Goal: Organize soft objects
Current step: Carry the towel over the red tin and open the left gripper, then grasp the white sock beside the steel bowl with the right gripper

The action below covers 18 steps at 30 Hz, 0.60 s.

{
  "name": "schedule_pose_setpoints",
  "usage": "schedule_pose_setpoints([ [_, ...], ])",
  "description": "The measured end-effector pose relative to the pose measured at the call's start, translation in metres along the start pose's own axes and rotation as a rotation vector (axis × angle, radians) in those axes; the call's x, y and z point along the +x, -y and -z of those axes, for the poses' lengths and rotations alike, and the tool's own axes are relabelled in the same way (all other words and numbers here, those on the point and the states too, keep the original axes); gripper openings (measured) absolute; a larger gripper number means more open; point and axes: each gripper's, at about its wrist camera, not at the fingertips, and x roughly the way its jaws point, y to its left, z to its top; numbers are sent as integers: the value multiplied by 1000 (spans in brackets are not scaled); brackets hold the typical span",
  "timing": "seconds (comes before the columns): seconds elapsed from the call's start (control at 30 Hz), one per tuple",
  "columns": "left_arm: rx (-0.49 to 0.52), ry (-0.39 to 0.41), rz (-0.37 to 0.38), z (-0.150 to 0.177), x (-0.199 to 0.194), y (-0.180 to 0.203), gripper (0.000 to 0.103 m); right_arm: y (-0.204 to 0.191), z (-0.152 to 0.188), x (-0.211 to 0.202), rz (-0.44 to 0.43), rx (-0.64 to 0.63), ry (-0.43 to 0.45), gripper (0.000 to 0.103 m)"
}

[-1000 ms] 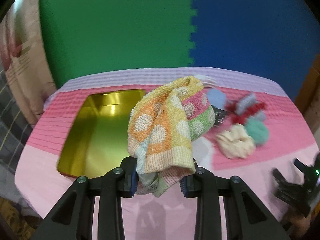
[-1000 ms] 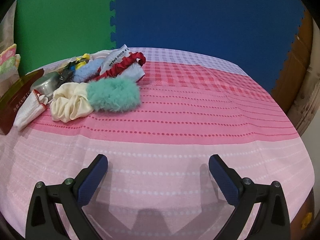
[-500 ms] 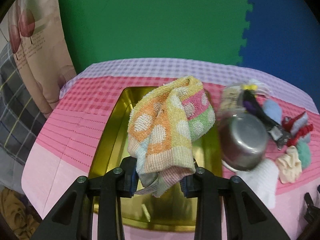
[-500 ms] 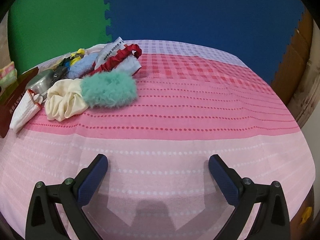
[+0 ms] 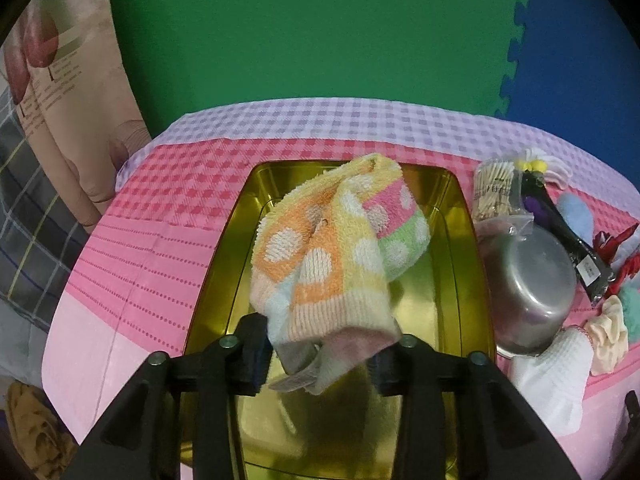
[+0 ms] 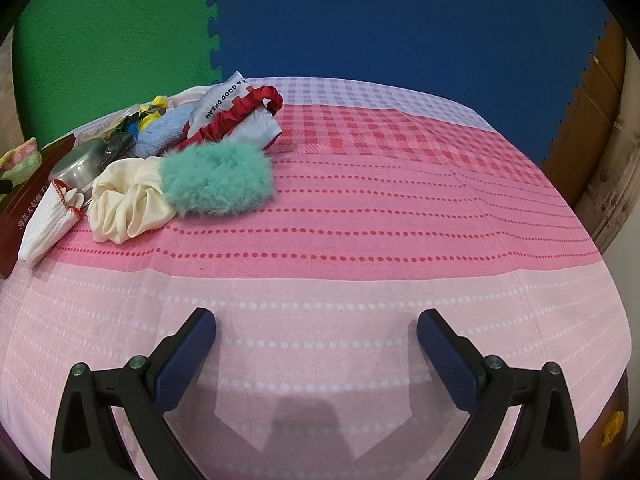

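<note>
A white fabric tag (image 6: 218,100) in the pile of soft things reads "A GOOD DREAM" in dark capitals. The dark red box side (image 6: 24,216) at the left edge carries pale Chinese characters, too small to read.

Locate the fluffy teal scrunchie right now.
Right wrist view, left of centre: the fluffy teal scrunchie lies on the pink tablecloth, touching the cream satin scrunchie on its left, just in front of the red ruffled band.

Left wrist view looks down close over gold tin (image 5: 460,240); right wrist view low across tablecloth (image 6: 360,240); both share steel bowl (image 5: 532,276).
</note>
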Motion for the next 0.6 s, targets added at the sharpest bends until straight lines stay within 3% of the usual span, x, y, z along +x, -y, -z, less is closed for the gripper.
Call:
schedule_pose_setpoints([
  [0.07,10,-8,-3,-1,3,1,49,0,0,0,0,0,0,103],
  [0.2,38,-5,-22,-1,4,7,75,0,0,0,-2,2,-4,103],
  [0.3,48,41,-50,0,-5,9,75,-4,-2,-8,-15,-12,22,103],
  [0.4,11,71,-13,0,-23,2,75,-28,-9,-37,-124,-85,117,103],
  [0.43,1,82,-6,0,-30,0,79,-46,-16,-48,-203,-122,125,103],
  [0.5,-29,119,-4,4,-51,-4,88,-68,-25,-55,-308,-154,106,103],
  [0.6,-84,128,28,20,-77,-11,89,-109,-34,-57,-455,-208,54,103],
])
